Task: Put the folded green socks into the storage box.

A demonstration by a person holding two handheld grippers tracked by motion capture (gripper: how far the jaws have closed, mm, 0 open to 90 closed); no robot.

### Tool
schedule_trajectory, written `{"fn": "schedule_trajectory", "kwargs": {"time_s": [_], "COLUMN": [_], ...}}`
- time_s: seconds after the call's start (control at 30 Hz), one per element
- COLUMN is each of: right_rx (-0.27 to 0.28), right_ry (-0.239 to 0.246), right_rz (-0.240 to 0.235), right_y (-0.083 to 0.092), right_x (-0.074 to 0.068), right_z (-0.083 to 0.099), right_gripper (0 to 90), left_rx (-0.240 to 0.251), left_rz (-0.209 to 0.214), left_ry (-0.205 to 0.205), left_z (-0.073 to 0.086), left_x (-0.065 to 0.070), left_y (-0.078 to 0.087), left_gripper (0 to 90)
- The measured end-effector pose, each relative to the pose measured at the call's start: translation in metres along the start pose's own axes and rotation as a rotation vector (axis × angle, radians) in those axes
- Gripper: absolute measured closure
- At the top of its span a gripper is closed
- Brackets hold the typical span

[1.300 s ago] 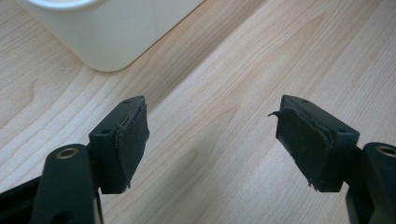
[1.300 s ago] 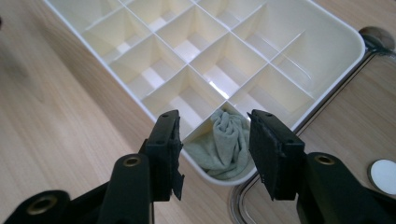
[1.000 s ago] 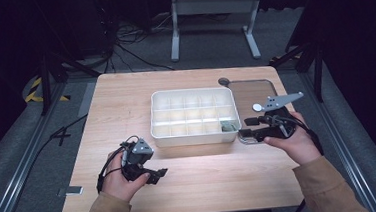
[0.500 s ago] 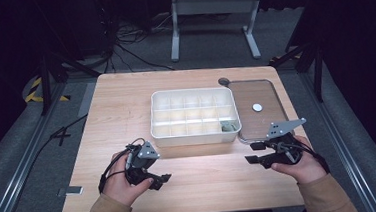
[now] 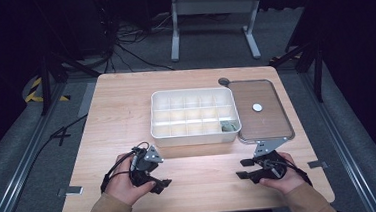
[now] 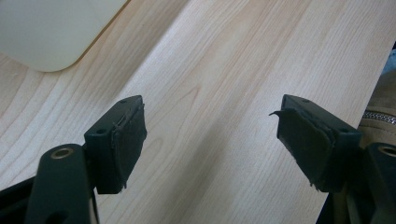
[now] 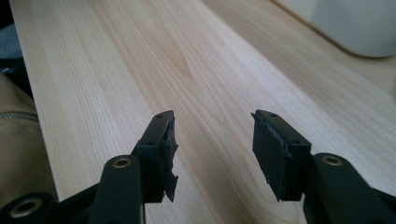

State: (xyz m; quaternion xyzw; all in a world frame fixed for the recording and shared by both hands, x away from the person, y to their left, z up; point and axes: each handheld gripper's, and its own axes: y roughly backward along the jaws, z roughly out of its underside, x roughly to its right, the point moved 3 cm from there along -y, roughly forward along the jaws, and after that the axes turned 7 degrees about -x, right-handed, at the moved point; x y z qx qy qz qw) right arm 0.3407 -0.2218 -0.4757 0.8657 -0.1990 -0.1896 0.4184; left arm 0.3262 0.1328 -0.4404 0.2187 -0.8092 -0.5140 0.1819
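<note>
1. I have both claws resting low at the near edge of the counter (image 5: 126, 105), one at each side, clear of everything; my guess is this is a parked pose between pieces of work.
2. My left claw (image 5: 162, 184) stands wide open with nothing between its jaws. In the left gripper view its claw (image 6: 210, 140) frames bare wood, and a rounded corner of the white box (image 6: 51, 32) sits beyond it.
3. My right claw (image 5: 242, 175) is open too, a little narrower, and holds nothing. In the right gripper view its claw (image 7: 214, 142) points across the counter, with a box corner (image 7: 359, 23) at the far right.
4. The white box (image 5: 196, 135) sits mid-counter, just beyond both claws, divided into a grid of small compartments. Nearly all look empty; one small greenish-grey piece (image 5: 227, 126) lies in the near right compartment.
5. Just right of the box lies a brown tray (image 5: 262, 126) with a pale rim. A small white disc (image 5: 257, 107) rests on it, well apart from my right claw, and I judge it the likely next pick.
</note>
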Motion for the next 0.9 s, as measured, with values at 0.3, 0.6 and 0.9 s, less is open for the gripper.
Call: {"fn": "schedule_trajectory", "kwargs": {"time_s": [0.3, 0.6, 0.9], "right_rx": [0.013, 0.034, 0.068], "right_ry": [0.077, 0.077, 0.115], "right_rz": [0.035, 0.046, 0.098], "right_y": [-0.013, -0.020, -0.027], "right_x": [-0.008, -0.005, -0.007], "right_z": [0.000, 0.004, 0.009], "right_gripper": [48.7, 46.7, 42.8], "left_rx": [-0.023, 0.066, 0.090], "left_rz": [-0.016, -0.063, -0.070], "left_ry": [-0.030, -0.031, -0.039], "left_z": [0.000, 0.001, -0.002], "left_x": [0.002, -0.001, 0.005], "left_y": [-0.016, -0.032, -0.047], "left_gripper": [25.9, 26.6, 26.4]}}
